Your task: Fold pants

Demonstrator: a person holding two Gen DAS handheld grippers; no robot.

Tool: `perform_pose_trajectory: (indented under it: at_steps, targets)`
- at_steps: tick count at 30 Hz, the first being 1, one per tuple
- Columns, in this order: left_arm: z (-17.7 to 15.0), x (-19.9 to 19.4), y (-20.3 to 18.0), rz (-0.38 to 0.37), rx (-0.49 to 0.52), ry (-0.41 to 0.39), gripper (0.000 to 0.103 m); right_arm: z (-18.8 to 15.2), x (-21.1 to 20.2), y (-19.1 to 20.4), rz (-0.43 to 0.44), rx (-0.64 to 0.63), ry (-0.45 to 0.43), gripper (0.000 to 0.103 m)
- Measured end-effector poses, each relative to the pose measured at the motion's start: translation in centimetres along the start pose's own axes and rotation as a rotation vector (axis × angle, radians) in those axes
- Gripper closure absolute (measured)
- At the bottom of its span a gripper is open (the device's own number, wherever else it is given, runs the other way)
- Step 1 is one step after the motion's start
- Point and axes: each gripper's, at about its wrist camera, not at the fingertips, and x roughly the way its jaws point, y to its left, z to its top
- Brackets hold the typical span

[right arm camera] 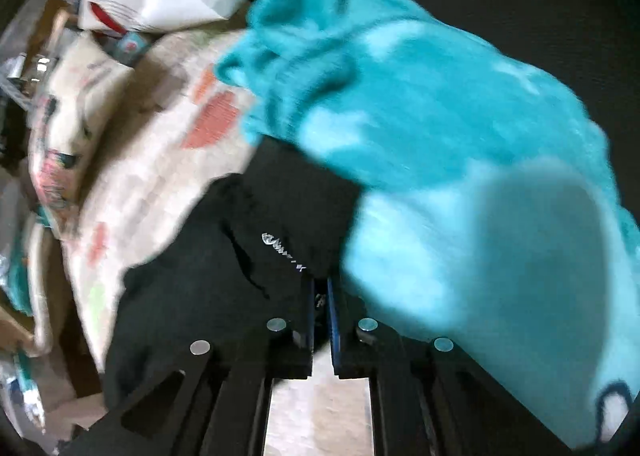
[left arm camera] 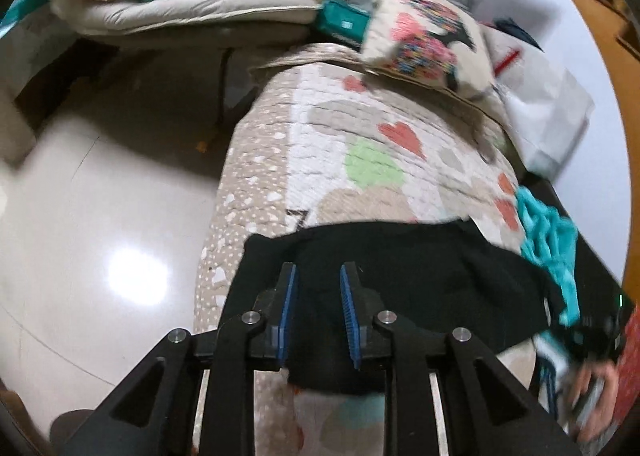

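Note:
Black pants (left arm camera: 400, 276) lie across a quilted cover with hearts (left arm camera: 360, 143), spread from left to right. My left gripper (left arm camera: 318, 276) hovers over the pants' near edge with its blue pads apart and nothing between them. In the right wrist view my right gripper (right arm camera: 320, 288) is nearly closed, its blue pads pinching the black pants (right arm camera: 208, 276) near a small white logo (right arm camera: 280, 248). The right gripper and hand also show at the lower right of the left wrist view (left arm camera: 592, 336), blurred.
A fluffy teal garment (right arm camera: 440, 115) lies over the pants' right end, also in the left wrist view (left arm camera: 548, 236). A patterned cushion (left arm camera: 424, 31) and white paper bag (left arm camera: 548, 107) sit beyond. Glossy floor (left arm camera: 100, 236) lies left, with a beige sofa (left arm camera: 192, 11) behind.

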Motion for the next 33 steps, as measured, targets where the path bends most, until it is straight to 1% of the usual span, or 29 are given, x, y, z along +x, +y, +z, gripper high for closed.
perform_pose_trajectory:
  at_steps: [2, 3, 4, 5, 6, 7, 9, 11, 13, 15, 17, 19, 20, 21, 23, 25, 26, 27, 28, 30, 31, 32, 33]
  targets:
    - [0.3, 0.5, 1.1, -0.012, -0.079, -0.013, 0.082, -0.5, -0.7, 0.2, -0.024, -0.018, -0.018, 0.080]
    - [0.3, 0.8, 1.9, -0.029, -0.124, -0.020, 0.080, -0.8, -1.3, 0.4, -0.032, -0.038, -0.031, 0.076]
    - [0.2, 0.9, 2.4, -0.040, -0.149, -0.021, 0.078, -1.2, -2.1, 0.9, -0.031, -0.066, -0.046, 0.061]
    - [0.0, 1.1, 3.2, -0.057, -0.181, -0.024, 0.075, -1.7, -2.8, 1.3, -0.029, -0.090, -0.059, 0.044]
    - [-0.3, 1.3, 3.9, -0.073, -0.208, -0.027, 0.073, -2.1, -3.5, 1.6, -0.031, -0.114, -0.075, 0.039]
    - [-0.5, 1.5, 4.4, -0.078, -0.219, -0.028, 0.073, -2.6, -4.1, 2.1, -0.033, -0.136, -0.092, 0.037]
    - [-0.9, 1.8, 5.6, -0.073, -0.243, -0.039, 0.073, -3.8, -5.4, 3.7, -0.012, -0.197, -0.119, 0.037]
    - [-1.3, 1.9, 7.3, -0.043, -0.266, -0.062, 0.073, -5.2, -5.9, 6.4, 0.055, -0.284, -0.121, 0.037]
    - [-1.7, 1.9, 8.7, -0.003, -0.275, -0.084, 0.073, -7.2, -5.6, 10.3, 0.150, -0.431, -0.092, 0.037]
    - [-1.9, 1.8, 10.3, 0.031, -0.309, -0.093, 0.073, -10.9, -4.9, 15.8, 0.284, -0.644, -0.038, 0.037]
    - [-1.8, 1.6, 12.0, 0.017, -0.374, -0.099, 0.073, -15.0, -4.3, 20.5, 0.374, -0.833, -0.007, 0.037]
    - [-1.9, 1.4, 13.6, 0.006, -0.440, -0.113, 0.073, -19.3, -3.6, 24.5, 0.425, -1.015, 0.000, 0.038]
    - [-2.0, 1.3, 14.1, 0.001, -0.464, -0.116, 0.072, -21.9, -3.0, 26.8, 0.446, -1.113, 0.018, 0.038]
    - [-2.1, 1.3, 14.7, -0.006, -0.494, -0.117, 0.072, -23.8, -2.4, 28.3, 0.451, -1.172, 0.031, 0.038]
    - [-2.2, 1.0, 15.5, 0.003, -0.533, -0.130, 0.072, -27.6, -0.9, 31.2, 0.447, -1.288, 0.044, 0.038]
    - [-2.2, 0.5, 16.1, 0.010, -0.564, -0.158, 0.072, -31.1, 0.6, 33.3, 0.414, -1.400, 0.040, 0.038]
    - [-2.3, 0.3, 16.4, 0.015, -0.573, -0.168, 0.071, -33.2, 1.6, 34.2, 0.383, -1.466, 0.022, 0.038]
    - [-2.3, 0.1, 16.6, 0.021, -0.583, -0.179, 0.069, -34.5, 2.4, 34.6, 0.351, -1.510, 0.003, 0.038]
    - [-2.3, -0.2, 16.9, 0.023, -0.594, -0.189, 0.068, -36.1, 3.6, 35.2, 0.282, -1.568, -0.042, 0.037]
    - [-2.4, -0.5, 17.4, 0.021, -0.612, -0.202, 0.064, -37.7, 6.2, 35.9, 0.163, -1.640, -0.103, 0.031]
    - [-2.4, -0.6, 17.7, 0.016, -0.625, -0.207, 0.064, -37.9, 7.2, 35.8, 0.110, -1.661, -0.119, 0.030]
    - [-2.5, -0.6, 17.9, 0.010, -0.633, -0.208, 0.064, -38.1, 8.1, 35.7, 0.076, -1.669, -0.142, 0.030]
    - [-2.4, -0.6, 18.0, 0.005, -0.638, -0.207, 0.064, -37.5, 7.9, 35.6, 0.089, -1.649, -0.151, 0.036]
